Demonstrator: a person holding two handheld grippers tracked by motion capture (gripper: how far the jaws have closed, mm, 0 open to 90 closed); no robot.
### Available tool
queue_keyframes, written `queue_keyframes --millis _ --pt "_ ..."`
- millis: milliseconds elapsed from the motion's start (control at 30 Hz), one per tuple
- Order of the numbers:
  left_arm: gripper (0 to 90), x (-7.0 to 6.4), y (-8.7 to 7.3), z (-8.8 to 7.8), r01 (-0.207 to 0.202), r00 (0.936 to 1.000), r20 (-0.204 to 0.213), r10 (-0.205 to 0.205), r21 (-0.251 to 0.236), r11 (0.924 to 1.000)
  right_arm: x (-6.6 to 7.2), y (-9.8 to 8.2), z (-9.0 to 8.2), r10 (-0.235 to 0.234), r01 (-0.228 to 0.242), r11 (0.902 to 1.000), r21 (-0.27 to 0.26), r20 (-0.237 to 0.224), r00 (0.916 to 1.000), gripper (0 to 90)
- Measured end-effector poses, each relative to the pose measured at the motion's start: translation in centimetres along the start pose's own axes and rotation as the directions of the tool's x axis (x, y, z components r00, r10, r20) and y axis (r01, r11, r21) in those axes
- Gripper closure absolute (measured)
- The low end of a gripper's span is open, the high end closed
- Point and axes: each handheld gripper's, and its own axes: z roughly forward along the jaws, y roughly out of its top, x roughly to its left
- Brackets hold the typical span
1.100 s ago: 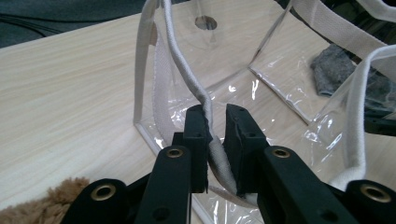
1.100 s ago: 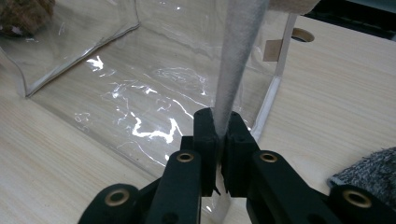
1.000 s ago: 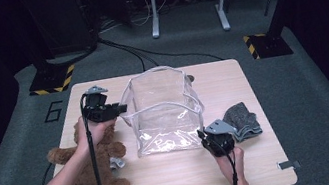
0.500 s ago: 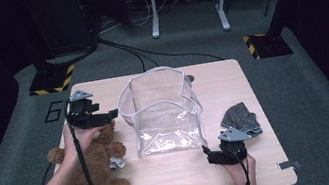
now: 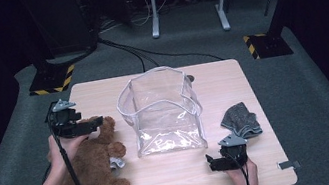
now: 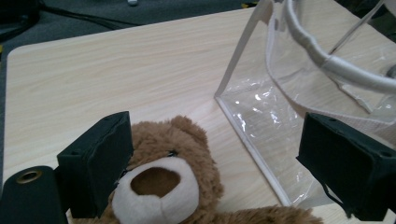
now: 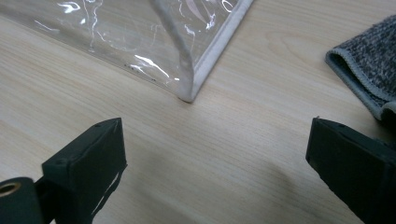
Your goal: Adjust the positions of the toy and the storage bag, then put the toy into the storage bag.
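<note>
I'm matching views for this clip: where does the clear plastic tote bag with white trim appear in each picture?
High view: the clear plastic tote bag with white trim stands upright at the table's centre.
Left gripper view: upper right, its near corner beside the brown teddy bear.
Right gripper view: top, with one bottom corner pointing down the picture.
Shared landmark: the pale wooden tabletop under the bag.

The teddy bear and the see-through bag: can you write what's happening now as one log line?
left gripper: open over teddy bear | right gripper: open, empty | clear bag: upright, empty | grey cloth: beside bag
</note>
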Motion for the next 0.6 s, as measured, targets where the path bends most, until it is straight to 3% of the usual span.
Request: queue_keyframes --millis 400,600 --pt "5.4 0.7 -2.5 0.8 0.04 0.9976 -0.058 -0.037 0.046 0.9982 -1.1 -0.5 0.1 0.035 -0.035 0.9994 0.001 -0.021 0.9992 3.6" --pt "3.6 1.2 -4.4 1.5 0.043 0.9943 -0.102 -0.031 0.121 0.9917 -0.9 -0.5 0.2 0.039 -0.039 0.9992 0.002 -0.015 0.9991 4.0"
